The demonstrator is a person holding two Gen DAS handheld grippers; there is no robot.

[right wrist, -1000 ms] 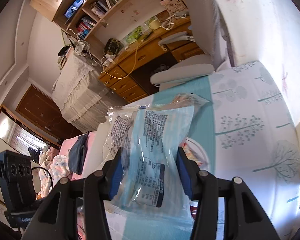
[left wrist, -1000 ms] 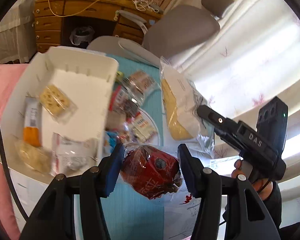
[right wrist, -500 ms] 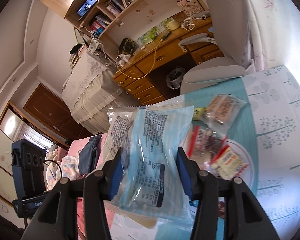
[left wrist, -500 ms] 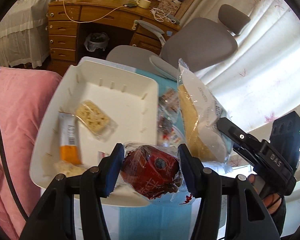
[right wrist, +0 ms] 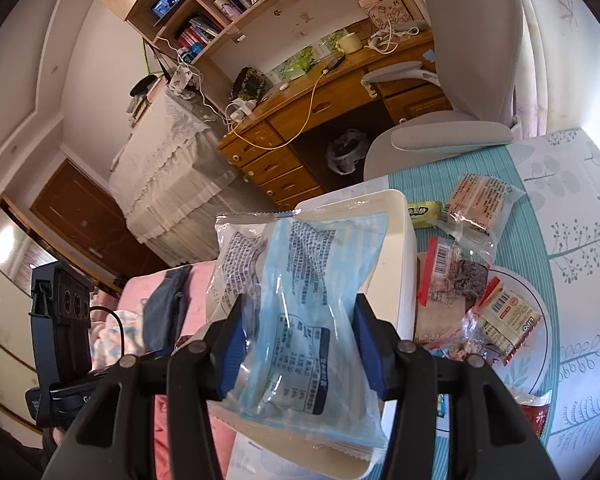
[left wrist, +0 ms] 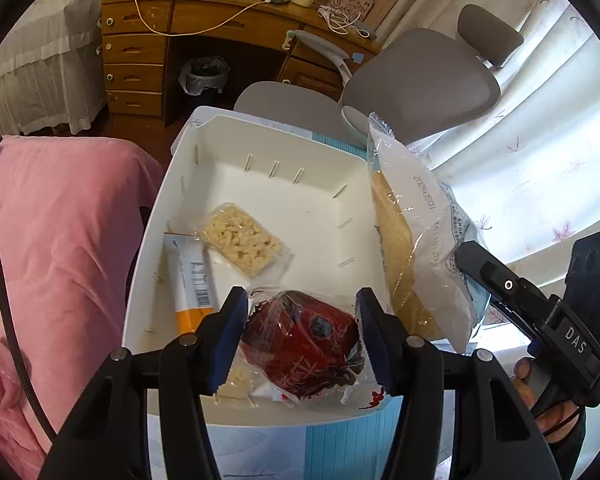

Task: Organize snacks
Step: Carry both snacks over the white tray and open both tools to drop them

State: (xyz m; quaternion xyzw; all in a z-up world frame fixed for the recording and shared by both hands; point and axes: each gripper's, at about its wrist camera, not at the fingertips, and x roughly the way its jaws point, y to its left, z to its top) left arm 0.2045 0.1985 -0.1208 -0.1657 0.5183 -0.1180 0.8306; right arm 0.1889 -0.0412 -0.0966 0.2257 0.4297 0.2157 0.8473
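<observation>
My left gripper [left wrist: 302,338] is shut on a red wrapped snack [left wrist: 304,350] and holds it above the near end of the white bin [left wrist: 260,148]. The bin holds a pale cracker pack [left wrist: 242,242], an orange-and-white bar [left wrist: 190,280] and other packs under the gripper. My right gripper [right wrist: 298,346] is shut on a clear and blue snack bag [right wrist: 296,300], held upright over the bin's right rim [right wrist: 406,272]. The bag also shows in the left wrist view [left wrist: 414,248], with the right gripper's body [left wrist: 540,316] beside it.
Several loose snack packs [right wrist: 476,208] lie on a white plate [right wrist: 540,340] and the teal tablecloth [right wrist: 540,200] right of the bin. A pink bed [left wrist: 60,240] lies left of the table. A grey chair [left wrist: 420,88] and a wooden desk [left wrist: 204,36] stand beyond.
Both grippers have moved left with their snacks, from over the plate of loose packs to over the white bin. Neither grip has changed.
</observation>
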